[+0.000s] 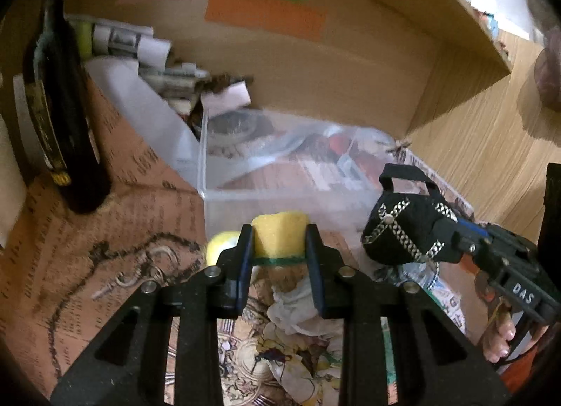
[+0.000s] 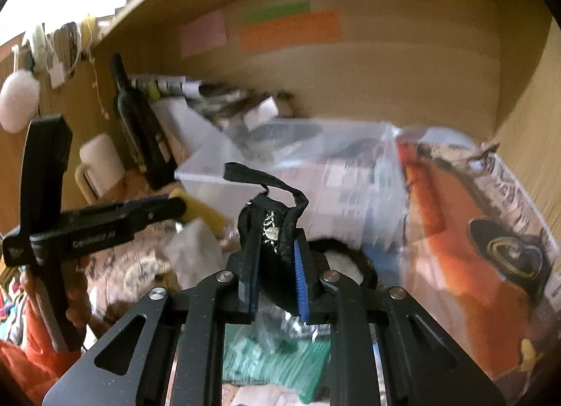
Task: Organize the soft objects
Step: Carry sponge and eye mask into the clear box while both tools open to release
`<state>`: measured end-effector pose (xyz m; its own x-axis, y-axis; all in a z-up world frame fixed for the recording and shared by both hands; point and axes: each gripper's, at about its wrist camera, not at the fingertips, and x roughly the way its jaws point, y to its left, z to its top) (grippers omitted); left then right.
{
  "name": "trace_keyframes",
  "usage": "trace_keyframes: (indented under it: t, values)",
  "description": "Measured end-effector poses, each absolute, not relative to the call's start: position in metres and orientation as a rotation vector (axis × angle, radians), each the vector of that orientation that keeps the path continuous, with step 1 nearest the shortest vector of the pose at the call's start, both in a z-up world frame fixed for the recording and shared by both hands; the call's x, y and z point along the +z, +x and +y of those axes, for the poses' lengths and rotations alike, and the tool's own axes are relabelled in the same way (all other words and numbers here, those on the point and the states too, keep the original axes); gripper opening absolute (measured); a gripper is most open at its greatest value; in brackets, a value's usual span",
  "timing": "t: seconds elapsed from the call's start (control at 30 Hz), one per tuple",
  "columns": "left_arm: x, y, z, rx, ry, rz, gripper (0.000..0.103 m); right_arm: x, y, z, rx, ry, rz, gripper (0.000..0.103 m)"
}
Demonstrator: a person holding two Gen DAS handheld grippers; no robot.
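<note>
Two grippers are in view, each pinching one soft item, over a surface lined with printed paper inside a wooden alcove.

1. Dark bottle (image 1: 63,118): stands at the far left, upright but leaning in the fisheye, on the printed paper (image 1: 140,202).
2. Thin dark chain (image 1: 105,251): lies loose on the paper, right of the bottle's base, with a small metal hook beside it.
3. Rolled papers (image 1: 140,45): piled against the back wall, behind the box.
4. Yellow ball (image 1: 219,243): small, rests just left of the left tongs, in front of the box wall.
5. Left gripper (image 1: 279,251): its two fingers are pressed onto a yellow sponge (image 1: 279,234), which has a green edge on its underside; the sponge is held just in front of the near wall of the box.
6. Clear plastic box (image 1: 224,174): open-topped, sits in the middle of the surface; its contents are too blurred to name.
7. Crumpled white cloth (image 1: 301,304): lies beneath the left gripper on the patterned paper.
8. Coloured notes (image 1: 266,9): pink, green and orange sheets stuck on the back wall.
9. Right gripper (image 2: 277,265): its fingers are clamped on a black pouch (image 2: 273,230) trimmed with silver chain and a strap loop; the pouch is held in the air beside the box's right near corner.
</note>
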<state>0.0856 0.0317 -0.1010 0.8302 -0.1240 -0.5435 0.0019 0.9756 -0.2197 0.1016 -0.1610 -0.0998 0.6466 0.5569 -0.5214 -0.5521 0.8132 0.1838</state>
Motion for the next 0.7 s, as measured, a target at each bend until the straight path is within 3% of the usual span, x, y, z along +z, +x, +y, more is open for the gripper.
trace_keyframes:
  t: [0.4,0.7]
  values:
    - [-0.046,0.084,0.041,-0.027,-0.178,0.429,0.029,-0.042,0.106,-0.17,0.581,0.003,0.379,0.013]
    - [-0.033,0.113,0.057,-0.019,-0.167,0.432,0.029,-0.02,0.132,-0.16,0.561,-0.026,0.294,0.013]
